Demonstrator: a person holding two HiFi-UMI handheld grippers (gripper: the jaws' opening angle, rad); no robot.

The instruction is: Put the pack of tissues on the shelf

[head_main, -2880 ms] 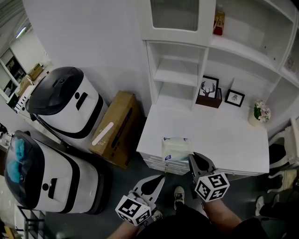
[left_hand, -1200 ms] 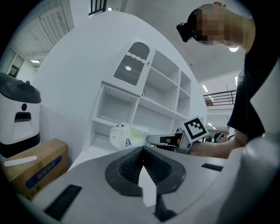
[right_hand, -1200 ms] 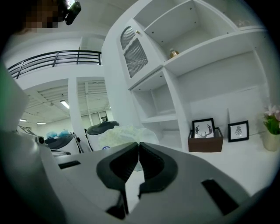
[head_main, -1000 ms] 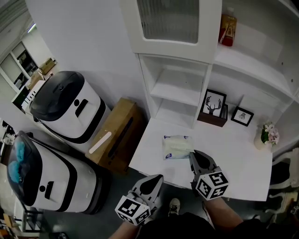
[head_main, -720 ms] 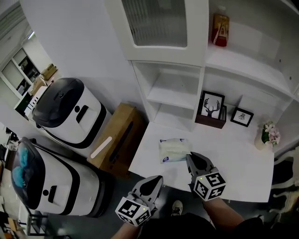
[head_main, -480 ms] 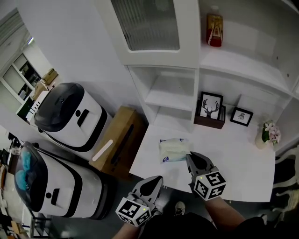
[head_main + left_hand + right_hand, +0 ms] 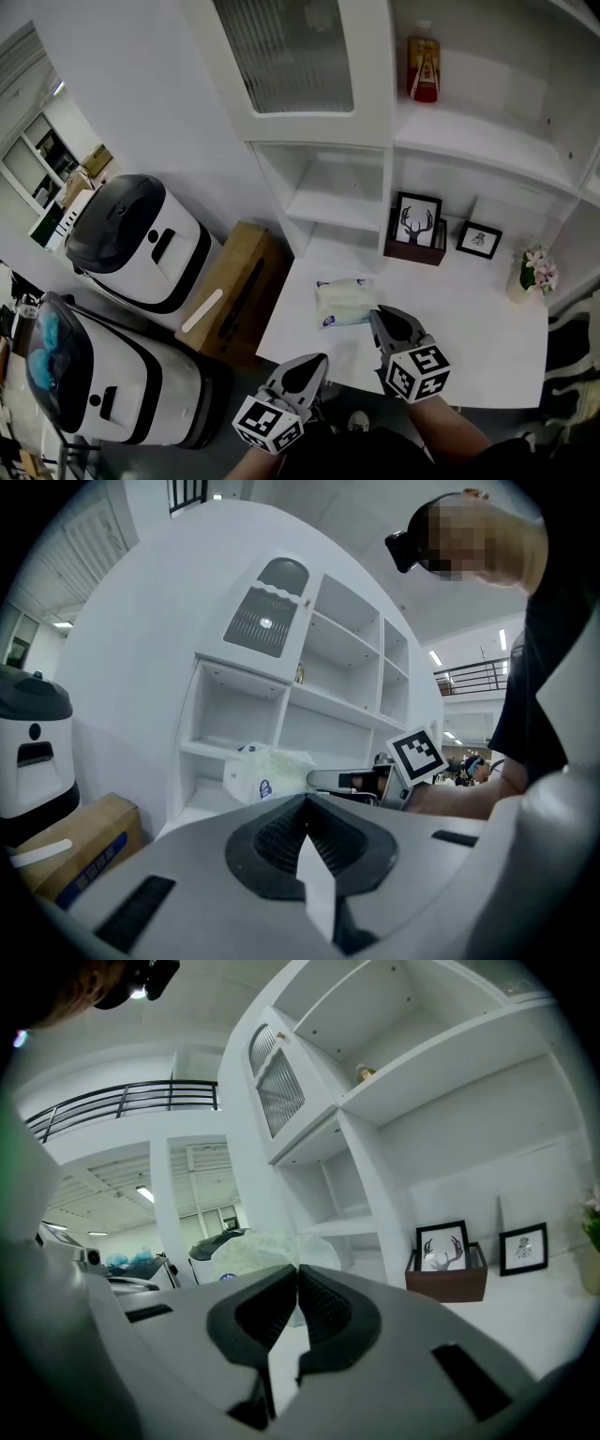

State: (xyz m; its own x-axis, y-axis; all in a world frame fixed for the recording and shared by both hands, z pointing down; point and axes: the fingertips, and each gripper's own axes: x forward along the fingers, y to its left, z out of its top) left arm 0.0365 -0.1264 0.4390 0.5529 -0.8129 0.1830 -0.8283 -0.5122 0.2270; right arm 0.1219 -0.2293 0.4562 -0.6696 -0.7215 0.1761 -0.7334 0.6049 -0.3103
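— Tabletop (image 7: 450,302), rear edge?
— Framed deer picture (image 7: 414,222), a smaller framed picture (image 7: 479,240) near it, flowers (image 7: 533,272) far right.
— Floor, left side?
— Two white machines (image 7: 141,239) with dark tops; a cardboard box (image 7: 230,292) (pale strip on top) beside them.

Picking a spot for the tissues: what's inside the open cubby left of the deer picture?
Only a white shelf board crosses the cubby; nothing shows on it or on the visible floor below. The board covers the lower level's back.
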